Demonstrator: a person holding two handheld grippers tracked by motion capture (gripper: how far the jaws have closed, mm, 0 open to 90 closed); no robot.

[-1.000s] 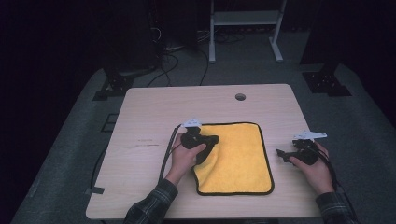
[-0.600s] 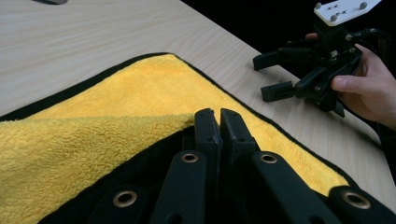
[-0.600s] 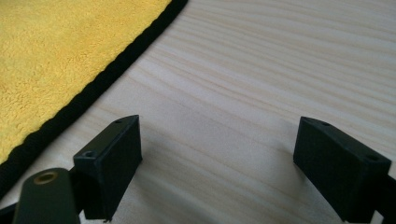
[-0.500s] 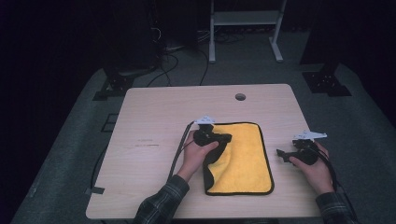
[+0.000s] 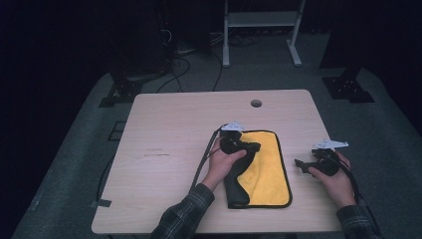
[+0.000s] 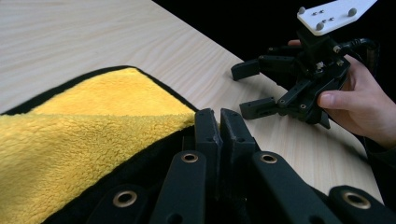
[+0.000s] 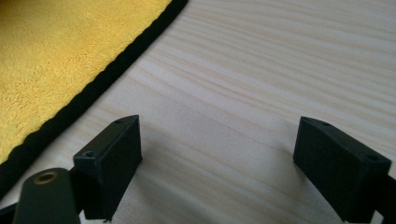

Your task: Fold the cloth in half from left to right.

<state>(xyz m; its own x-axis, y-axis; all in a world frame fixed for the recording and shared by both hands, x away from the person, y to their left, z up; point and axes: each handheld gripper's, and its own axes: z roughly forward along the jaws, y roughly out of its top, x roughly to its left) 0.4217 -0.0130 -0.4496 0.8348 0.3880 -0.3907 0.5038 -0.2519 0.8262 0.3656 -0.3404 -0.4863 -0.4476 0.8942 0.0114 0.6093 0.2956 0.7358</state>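
Note:
A yellow cloth [image 5: 267,167] with a black border lies on the right half of the wooden table [image 5: 169,129]. My left gripper [image 5: 255,147] is shut on the cloth's left edge and holds it lifted over the cloth's middle, so the dark underside [image 5: 235,186] shows as a folded strip. In the left gripper view the jaws [image 6: 219,125] stand pressed together with the cloth [image 6: 84,121] coming out to their left. My right gripper [image 5: 299,164] rests open on the bare wood right of the cloth, its jaws [image 7: 233,158] wide apart with nothing between them; the cloth's border [image 7: 100,86] runs to their left.
A small round hole [image 5: 256,103] sits near the table's far edge. Behind the table on the dark floor stand a white metal frame [image 5: 261,25], cables [image 5: 179,59] and black bases [image 5: 348,87]. The right gripper [image 6: 299,79] and its hand are in the left gripper view.
My left gripper has moved to the right with the cloth's left edge, folding the cloth further over itself. The right gripper has stayed put.

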